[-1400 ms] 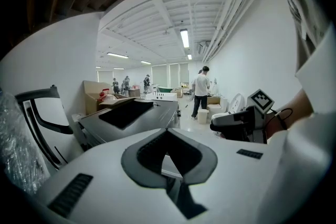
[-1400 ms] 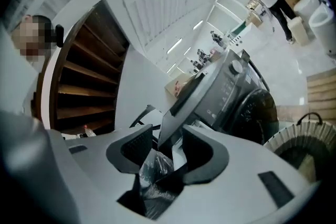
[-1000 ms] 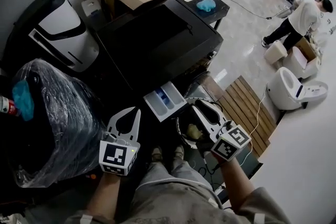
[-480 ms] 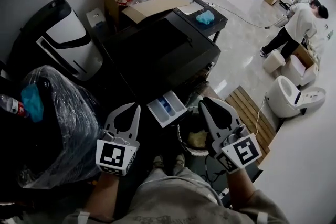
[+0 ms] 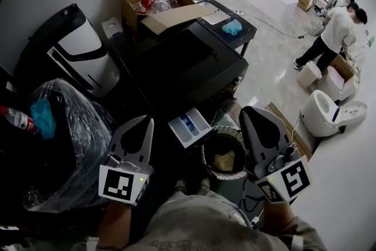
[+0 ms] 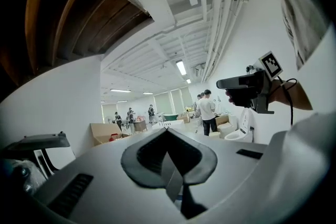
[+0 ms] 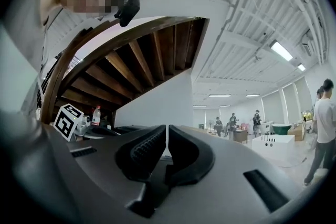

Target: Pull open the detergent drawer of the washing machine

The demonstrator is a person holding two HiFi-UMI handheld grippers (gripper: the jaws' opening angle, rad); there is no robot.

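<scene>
Already the detergent drawer [image 5: 189, 128] is seen pulled out of the washing machine [image 5: 188, 62]. The left gripper [image 5: 150, 120] is pressed shut, the right gripper [image 5: 248, 112] has just been closed on nothing; both are best kept clear.

Bright ceiling lights [image 6: 180, 67], murky shadowed foreground (heavy fisheye warp at edges)

Right gripper [image 7: 166, 138] at 6 o'clock, jaws just closed together, nothing btwn. Marker cube [image 7: 68, 122] at 9 o'clock, bottle [image 7: 96, 115] just beside. Wooden stair underside [image 7: 131, 55] at 11 o'clock; person [image 7: 324, 128] at 3 o'clock
</scene>
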